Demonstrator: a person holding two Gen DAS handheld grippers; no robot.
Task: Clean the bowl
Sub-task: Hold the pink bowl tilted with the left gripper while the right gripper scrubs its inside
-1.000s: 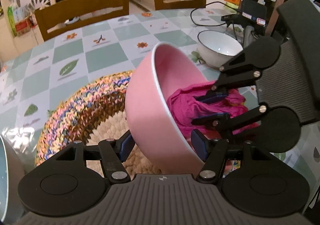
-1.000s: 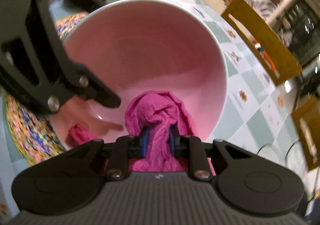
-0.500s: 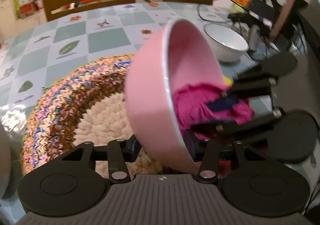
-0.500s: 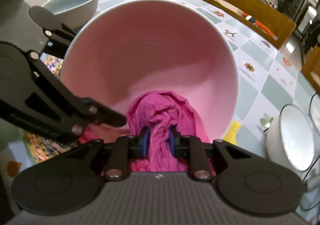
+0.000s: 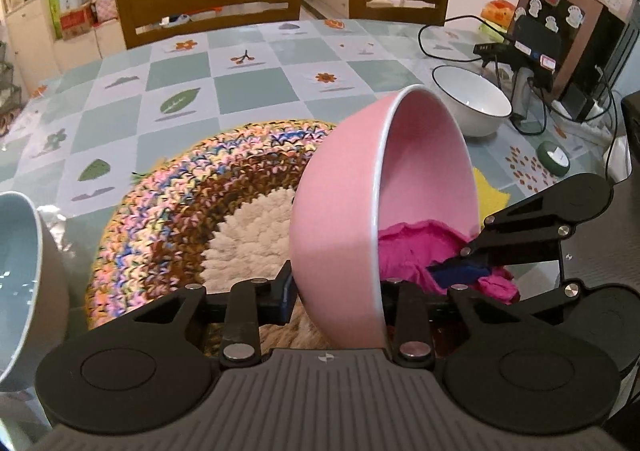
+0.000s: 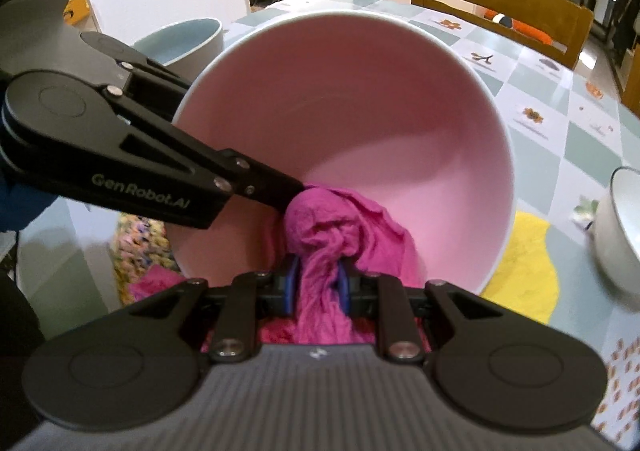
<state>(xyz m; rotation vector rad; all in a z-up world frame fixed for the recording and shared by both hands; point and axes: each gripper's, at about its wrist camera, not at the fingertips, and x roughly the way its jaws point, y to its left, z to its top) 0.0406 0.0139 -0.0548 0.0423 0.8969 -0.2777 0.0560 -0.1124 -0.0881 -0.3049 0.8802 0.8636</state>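
A pink bowl (image 5: 336,219) is tipped on its side above a crocheted mat, its mouth facing my right gripper. My left gripper (image 5: 338,289) straddles the bowl's lower rim, one pad on the outer wall and one inside; its jaws are closing and press on the wall. In the right wrist view the bowl (image 6: 360,123) fills the middle, and one of the left gripper's fingers (image 6: 256,179) reaches over its rim. My right gripper (image 6: 318,283) is shut on a bunched magenta cloth (image 6: 340,235) that lies against the bowl's inner wall. The cloth (image 5: 408,251) and right gripper (image 5: 460,271) also show in the left wrist view.
The round multicoloured mat (image 5: 180,219) lies on a chequered tablecloth. A grey-blue bowl (image 5: 20,271) stands at the left, a white bowl (image 5: 472,107) at the right. A yellow cloth (image 6: 524,271) lies under the pink bowl's edge. Cables, a box and a small green disc (image 5: 554,159) sit far right; chairs stand behind.
The left jaws have narrowed onto the bowl's rim. The bowl has shifted right over the mat, still tipped on its side. The right gripper has rolled, still holding the cloth inside the bowl.
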